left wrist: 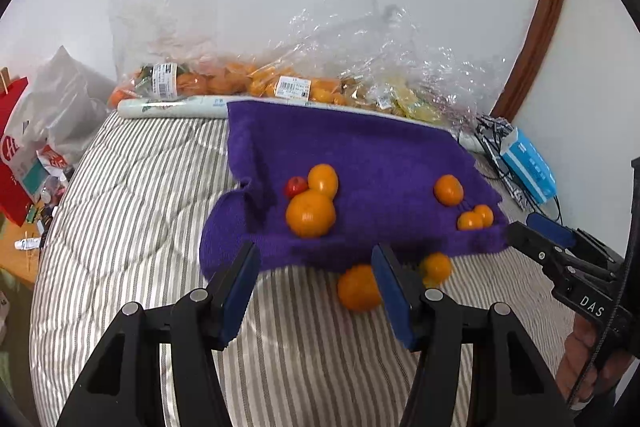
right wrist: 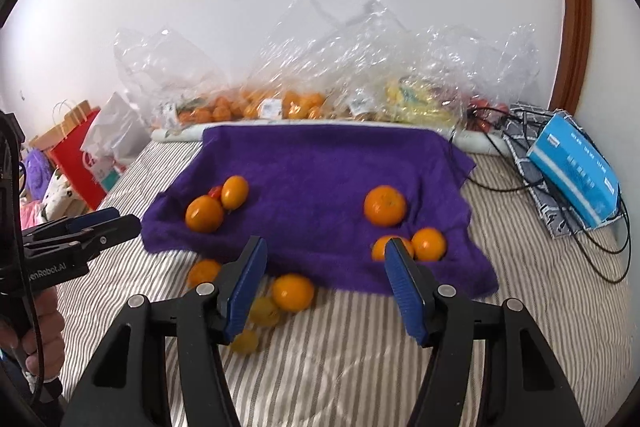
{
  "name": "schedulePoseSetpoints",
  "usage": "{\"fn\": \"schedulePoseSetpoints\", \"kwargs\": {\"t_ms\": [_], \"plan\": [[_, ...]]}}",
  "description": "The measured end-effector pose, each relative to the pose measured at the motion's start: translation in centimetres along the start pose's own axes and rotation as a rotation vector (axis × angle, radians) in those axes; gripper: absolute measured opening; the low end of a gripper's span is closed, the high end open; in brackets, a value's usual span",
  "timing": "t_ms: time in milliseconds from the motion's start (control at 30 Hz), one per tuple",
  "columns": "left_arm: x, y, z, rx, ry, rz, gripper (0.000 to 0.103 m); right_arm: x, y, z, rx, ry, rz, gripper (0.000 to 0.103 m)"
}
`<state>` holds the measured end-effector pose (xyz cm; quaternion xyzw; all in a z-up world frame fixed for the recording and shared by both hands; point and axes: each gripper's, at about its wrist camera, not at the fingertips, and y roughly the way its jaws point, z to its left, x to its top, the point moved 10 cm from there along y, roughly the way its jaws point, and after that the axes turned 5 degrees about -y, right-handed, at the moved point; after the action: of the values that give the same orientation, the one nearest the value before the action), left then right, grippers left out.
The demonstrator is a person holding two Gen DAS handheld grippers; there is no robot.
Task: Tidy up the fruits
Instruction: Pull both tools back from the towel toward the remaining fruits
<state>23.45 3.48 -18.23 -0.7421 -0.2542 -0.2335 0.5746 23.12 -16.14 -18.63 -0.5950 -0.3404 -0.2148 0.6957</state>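
A purple towel lies on the striped bed. On its left sit two oranges and a small red fruit; on its right sit three oranges. Loose oranges and yellow fruits lie on the bedding just off the towel's near edge. My left gripper is open and empty above that edge. My right gripper is open and empty, with the right group of oranges just beyond it.
Clear plastic bags of oranges and yellow fruit line the wall behind the towel. A blue box and black cables lie at the right. A red paper bag and clutter stand left of the bed.
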Motion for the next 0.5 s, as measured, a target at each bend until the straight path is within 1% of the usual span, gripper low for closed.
{"fn": "schedulePoseSetpoints", "kwargs": {"t_ms": [67, 300, 400, 500], "plan": [[-0.8, 0.1, 0.1, 0.004, 0.002, 0.003, 0.056, -0.6, -0.2, 0.4, 0.002, -0.009, 0.012, 0.056], [-2.6, 0.5, 0.4, 0.037, 0.008, -0.014, 0.056, -2.5, -0.5, 1.1, 0.018, -0.01, 0.026, 0.056], [-3.0, 0.7, 0.7, 0.042, -0.002, -0.012, 0.056, -3.0, -0.6, 0.8, 0.023, 0.01, 0.026, 0.056], [-3.3, 0.8, 1.0, 0.028, -0.026, -0.005, 0.056, -3.3, -0.7, 0.3, 0.005, 0.015, 0.011, 0.056]]}}
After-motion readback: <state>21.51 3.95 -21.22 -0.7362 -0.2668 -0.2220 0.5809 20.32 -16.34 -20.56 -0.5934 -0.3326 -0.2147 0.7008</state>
